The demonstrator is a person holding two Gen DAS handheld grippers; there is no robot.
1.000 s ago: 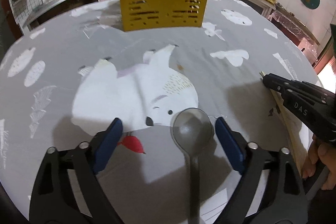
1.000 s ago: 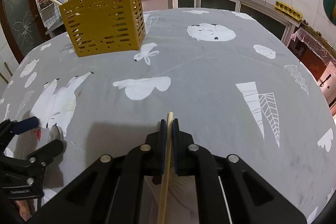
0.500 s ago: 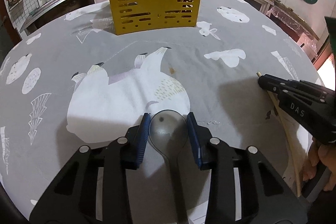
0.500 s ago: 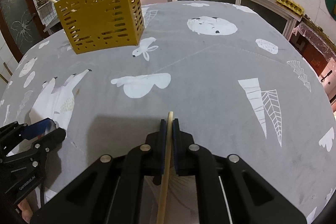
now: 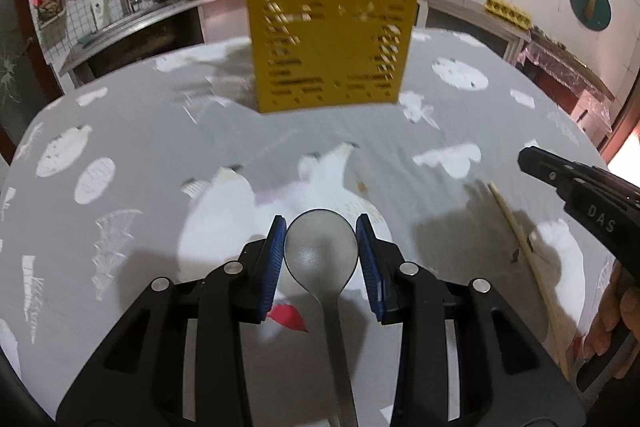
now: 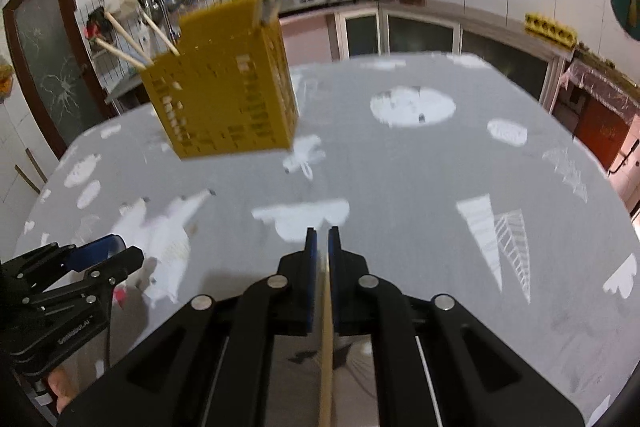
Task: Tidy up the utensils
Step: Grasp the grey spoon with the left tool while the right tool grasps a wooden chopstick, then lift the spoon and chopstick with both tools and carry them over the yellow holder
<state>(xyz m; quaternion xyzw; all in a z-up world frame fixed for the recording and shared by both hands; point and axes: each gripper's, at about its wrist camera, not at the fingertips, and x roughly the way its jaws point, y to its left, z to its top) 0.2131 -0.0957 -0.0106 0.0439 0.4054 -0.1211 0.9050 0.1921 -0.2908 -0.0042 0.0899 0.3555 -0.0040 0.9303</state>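
Note:
My left gripper [image 5: 321, 227] is shut on the bowl of a grey metal spoon [image 5: 322, 259], whose handle runs back under the gripper, just above the table. My right gripper [image 6: 323, 231] is shut on a wooden chopstick [image 6: 325, 327] that trails back between its arms. In the left wrist view the right gripper [image 5: 536, 163] reaches in from the right, with a chopstick [image 5: 520, 239] slanting below it. A yellow slotted utensil holder [image 5: 328, 47] [image 6: 228, 95] stands at the far side and holds several chopsticks. The left gripper [image 6: 120, 249] appears low at the left of the right wrist view.
The round table [image 5: 140, 147] [image 6: 400, 167] wears a grey cloth with white animal prints. A person's hand [image 5: 612, 315] holds the right gripper's handle. A kitchen counter [image 6: 440, 15] with shelves and hanging tools runs behind the table.
My left gripper closed on the spoon's bowl, then rose with it. The right gripper also rose, still shut on the chopstick. Both views tilted up, so more of the kitchen shows.

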